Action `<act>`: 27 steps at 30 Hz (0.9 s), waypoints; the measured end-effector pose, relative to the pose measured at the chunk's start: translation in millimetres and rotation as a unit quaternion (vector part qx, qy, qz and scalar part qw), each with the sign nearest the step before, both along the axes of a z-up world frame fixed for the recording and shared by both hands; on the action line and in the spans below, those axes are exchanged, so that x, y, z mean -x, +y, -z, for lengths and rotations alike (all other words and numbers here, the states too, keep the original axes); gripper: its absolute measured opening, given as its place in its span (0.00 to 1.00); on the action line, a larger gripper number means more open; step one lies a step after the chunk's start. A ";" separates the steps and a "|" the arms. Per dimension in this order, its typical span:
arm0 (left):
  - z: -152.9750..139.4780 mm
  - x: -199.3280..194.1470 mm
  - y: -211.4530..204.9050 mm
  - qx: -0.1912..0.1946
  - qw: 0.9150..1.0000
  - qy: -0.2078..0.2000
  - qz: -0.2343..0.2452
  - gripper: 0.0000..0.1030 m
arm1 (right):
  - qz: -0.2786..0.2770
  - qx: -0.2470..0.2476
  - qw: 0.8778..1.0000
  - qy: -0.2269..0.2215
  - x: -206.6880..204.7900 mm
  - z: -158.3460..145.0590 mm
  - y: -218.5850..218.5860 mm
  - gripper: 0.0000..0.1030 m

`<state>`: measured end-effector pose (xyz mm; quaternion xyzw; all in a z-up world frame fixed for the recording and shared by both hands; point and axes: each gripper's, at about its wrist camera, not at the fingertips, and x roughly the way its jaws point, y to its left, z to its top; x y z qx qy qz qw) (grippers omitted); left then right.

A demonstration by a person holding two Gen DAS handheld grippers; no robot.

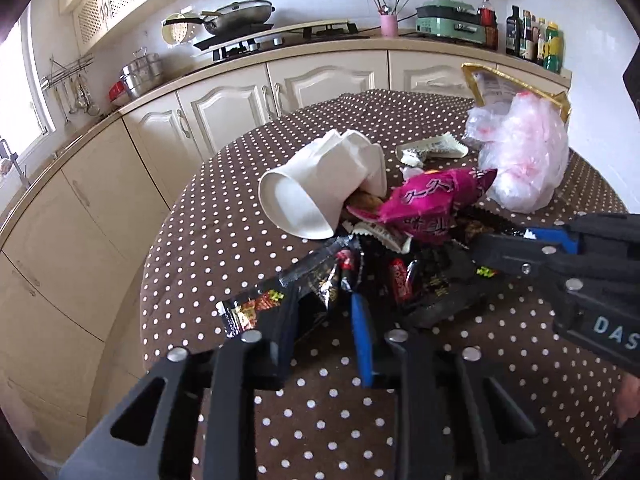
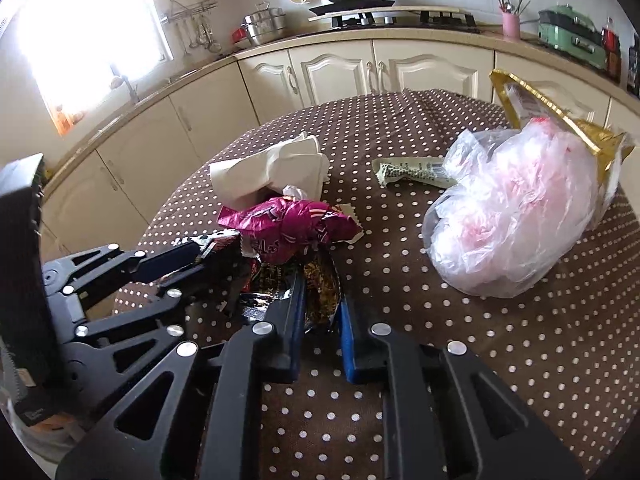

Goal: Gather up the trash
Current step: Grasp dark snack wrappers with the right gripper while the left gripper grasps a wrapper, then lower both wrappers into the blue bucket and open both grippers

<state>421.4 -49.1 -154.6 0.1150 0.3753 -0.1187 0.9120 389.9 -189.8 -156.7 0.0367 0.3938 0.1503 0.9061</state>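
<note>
A heap of trash lies on the brown dotted tablecloth (image 1: 224, 248). It holds crushed white paper cups (image 1: 312, 188), a pink wrapper (image 1: 428, 204) and black snack wrappers (image 1: 404, 284). My left gripper (image 1: 324, 300) is shut on the edge of a black wrapper (image 1: 316, 288) at the heap's near side. The right gripper (image 1: 484, 246) comes in from the right. In the right wrist view the right gripper (image 2: 320, 296) is shut on a dark wrapper with gold print (image 2: 320, 292), just below the pink wrapper (image 2: 288, 224). The left gripper (image 2: 208, 262) reaches in from the left.
A clear plastic bag (image 2: 508, 220) with pinkish contents sits to the right, against a gold bag (image 2: 532, 100). A pale printed wrapper (image 2: 412, 170) lies behind the heap. The table's rounded edge (image 1: 152, 264) drops off to the left. Cream cabinets (image 1: 224, 112) and a stove (image 1: 280, 36) stand beyond.
</note>
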 end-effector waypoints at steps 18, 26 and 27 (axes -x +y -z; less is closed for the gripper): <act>-39.5 82.0 56.5 0.182 0.983 -0.016 -0.003 0.09 | -0.024 -0.002 0.999 -0.040 67.8 -28.4 30.0 0.11; -45.5 123.3 123.2 0.208 0.975 -0.042 -0.061 0.09 | -0.092 -0.001 0.994 -0.051 77.1 -36.8 93.8 0.10; -44.2 128.2 135.6 0.209 0.974 -0.044 -0.074 0.09 | -0.108 0.001 0.993 -0.050 78.3 -34.3 111.3 0.10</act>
